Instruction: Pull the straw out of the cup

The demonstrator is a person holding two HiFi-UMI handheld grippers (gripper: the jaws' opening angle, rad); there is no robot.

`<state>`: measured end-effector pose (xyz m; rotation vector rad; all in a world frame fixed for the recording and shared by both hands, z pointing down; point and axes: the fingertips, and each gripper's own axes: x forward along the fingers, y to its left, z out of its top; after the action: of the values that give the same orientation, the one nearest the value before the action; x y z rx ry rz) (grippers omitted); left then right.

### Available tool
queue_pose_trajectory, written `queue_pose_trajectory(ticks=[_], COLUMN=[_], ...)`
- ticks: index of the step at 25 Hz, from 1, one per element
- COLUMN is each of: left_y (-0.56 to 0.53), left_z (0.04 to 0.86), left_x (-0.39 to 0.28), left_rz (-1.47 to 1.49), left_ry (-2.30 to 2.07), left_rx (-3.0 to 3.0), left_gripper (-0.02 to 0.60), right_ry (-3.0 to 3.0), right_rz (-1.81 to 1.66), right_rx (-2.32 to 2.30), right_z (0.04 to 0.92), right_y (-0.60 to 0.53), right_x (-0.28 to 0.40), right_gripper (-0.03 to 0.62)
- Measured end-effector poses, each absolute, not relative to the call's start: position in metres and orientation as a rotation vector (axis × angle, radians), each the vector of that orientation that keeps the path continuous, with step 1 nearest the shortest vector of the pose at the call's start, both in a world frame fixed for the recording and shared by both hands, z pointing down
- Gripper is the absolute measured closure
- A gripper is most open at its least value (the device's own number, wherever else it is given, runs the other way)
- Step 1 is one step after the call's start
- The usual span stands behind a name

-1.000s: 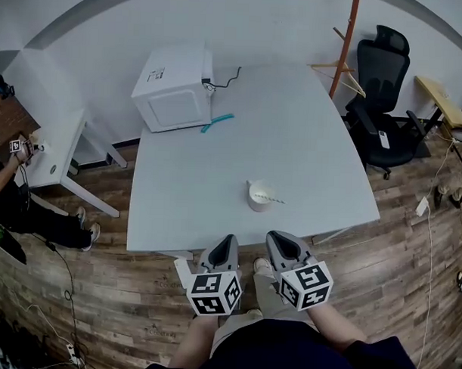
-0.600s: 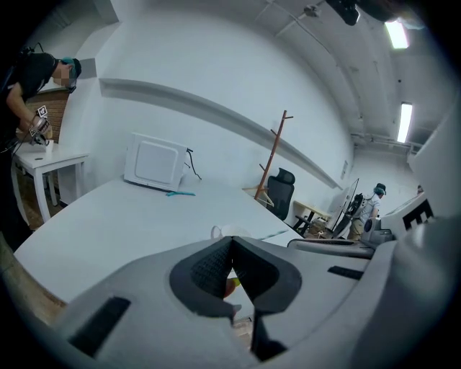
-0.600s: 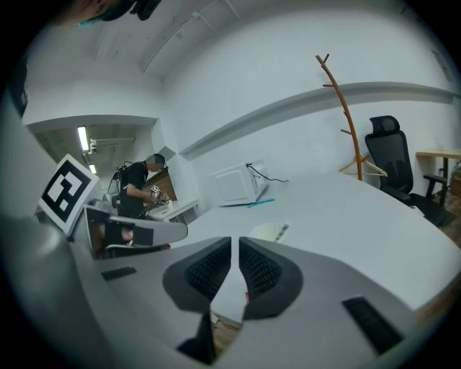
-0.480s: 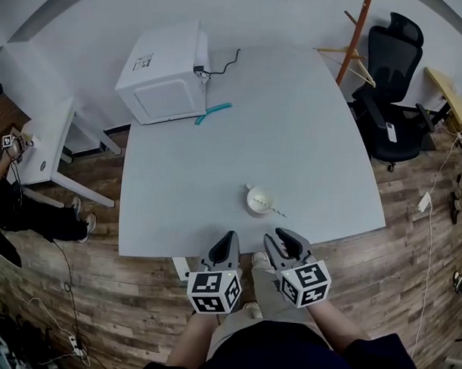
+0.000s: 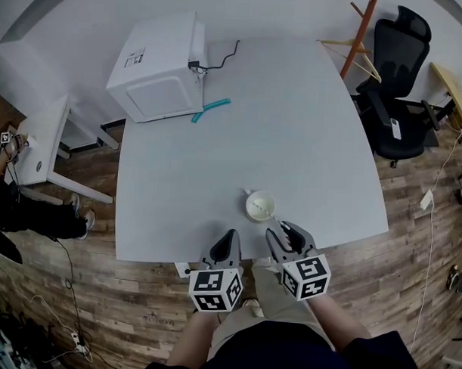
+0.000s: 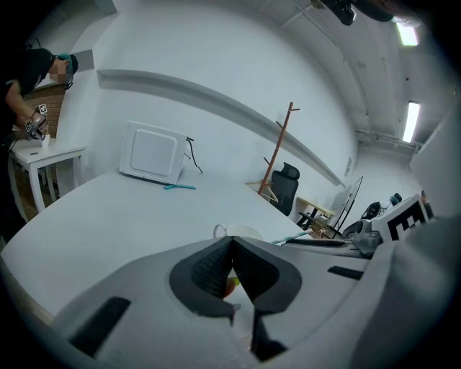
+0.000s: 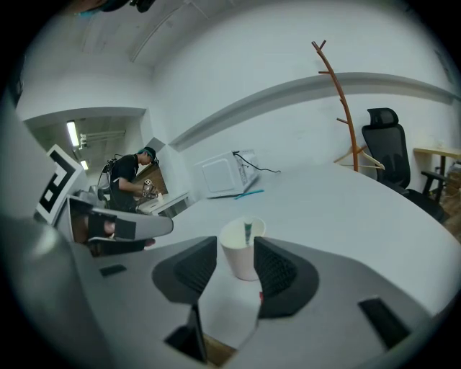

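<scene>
Right gripper view | right hand-held gripper point(image 7: 233, 243) opening | cup point(image 7: 242, 261) beyond jaws

Dark navy top point(image 5: 285, 357) and khaki trousers point(image 5: 235, 330) fill 6 o'clock of the head view. The left gripper point(image 5: 228, 237) and right gripper point(image 5: 284, 232) are grey shells with black ribbed pads point(image 7: 277, 270), each backed by a cube point(image 5: 214, 290) of black-and-white square markers. The right one's jaws are opening, the cup point(image 7: 241, 252) framed between them, untouched.

Head view looks steeply down; both gripper views face the cup point(image 7: 241, 259).
</scene>
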<state>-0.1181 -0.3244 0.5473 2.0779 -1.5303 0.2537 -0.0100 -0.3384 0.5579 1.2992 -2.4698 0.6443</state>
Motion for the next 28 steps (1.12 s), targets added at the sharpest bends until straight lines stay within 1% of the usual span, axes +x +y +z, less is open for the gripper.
queue_pose_trajectory(ticks=[11, 13, 17, 19, 28], left_y=[-0.345, -0.348, -0.351, -0.352, -0.351], left_z=[0.556, 0.557, 0.557, 0.557, 0.554], left_x=[-0.116, -0.116, -0.117, -0.117, -0.12], left_rz=[0.256, 0.257, 0.253, 0.251, 0.236], left_ry=[-1.539, -1.541, -1.545, -1.547, -1.55], left_rx=[2.039, 2.034, 2.027, 2.026, 2.024], left_gripper=[0.568, 0.569, 0.569, 0.568, 0.569], right_ry=[-2.452, -2.445, -2.423, -2.411, -2.41], right_rz=[0.654, 0.653, 0.654, 0.649, 0.621], right_rx=[1.263, 1.252, 1.242, 1.25, 1.263], right_z=[0.569, 0.572, 0.576, 0.578, 0.573], right_y=[-0.362, -0.364, -0.367, -0.369, -0.37], right_x=[-0.011, -0.012, -0.013, -0.012, -0.012], right_gripper=[0.438, 0.457, 0.525, 0.548, 0.551])
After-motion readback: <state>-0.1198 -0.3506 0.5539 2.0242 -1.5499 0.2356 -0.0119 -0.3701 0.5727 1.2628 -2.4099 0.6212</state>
